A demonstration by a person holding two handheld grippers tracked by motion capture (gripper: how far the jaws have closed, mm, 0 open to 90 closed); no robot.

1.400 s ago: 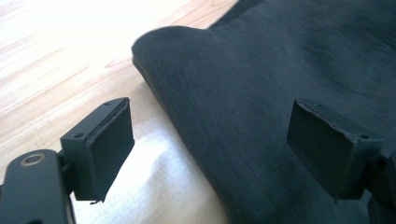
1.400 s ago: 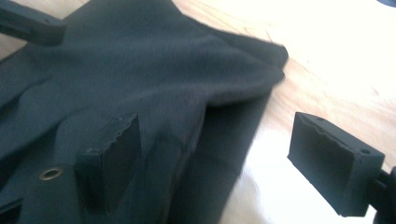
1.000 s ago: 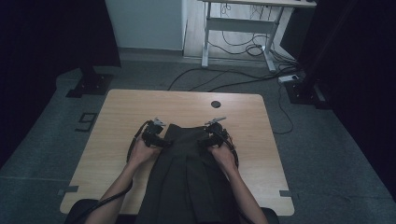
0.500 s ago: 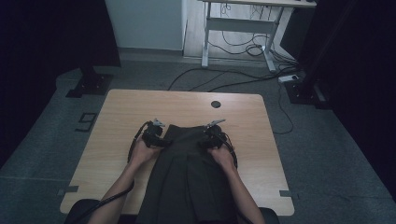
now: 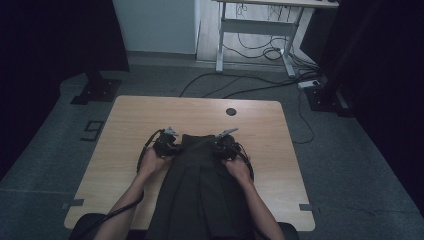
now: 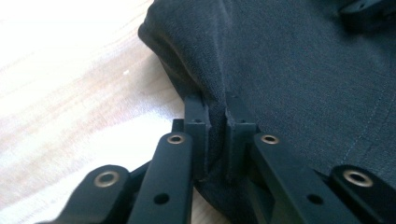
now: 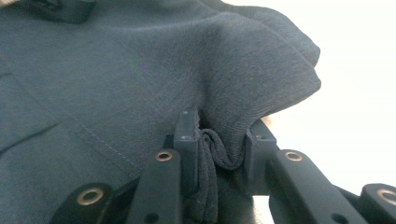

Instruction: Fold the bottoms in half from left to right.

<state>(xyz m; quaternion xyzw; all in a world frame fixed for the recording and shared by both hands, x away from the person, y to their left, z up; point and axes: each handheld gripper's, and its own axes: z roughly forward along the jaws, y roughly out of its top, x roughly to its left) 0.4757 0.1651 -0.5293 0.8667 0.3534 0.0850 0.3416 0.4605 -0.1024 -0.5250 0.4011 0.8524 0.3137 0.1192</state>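
A dark grey pleated garment (image 5: 200, 185) lies on the wooden table (image 5: 130, 120), running from the person's lap to the table's middle. My left gripper (image 5: 166, 145) sits at its far left corner and my right gripper (image 5: 226, 145) at its far right corner. In the left gripper view the jaws (image 6: 217, 135) have just been closing and pinch a thin fold of the cloth (image 6: 303, 70). In the right gripper view the jaws (image 7: 219, 144) have also just been closing and hold a bunched fold of the cloth (image 7: 116, 70) between the pads.
A round cable hole (image 5: 230, 111) lies in the table beyond the garment. Bare wood stretches to the left and right of the hands. On the floor behind are cables (image 5: 260, 87), a desk frame (image 5: 250, 30) and a black stand base (image 5: 97, 92).
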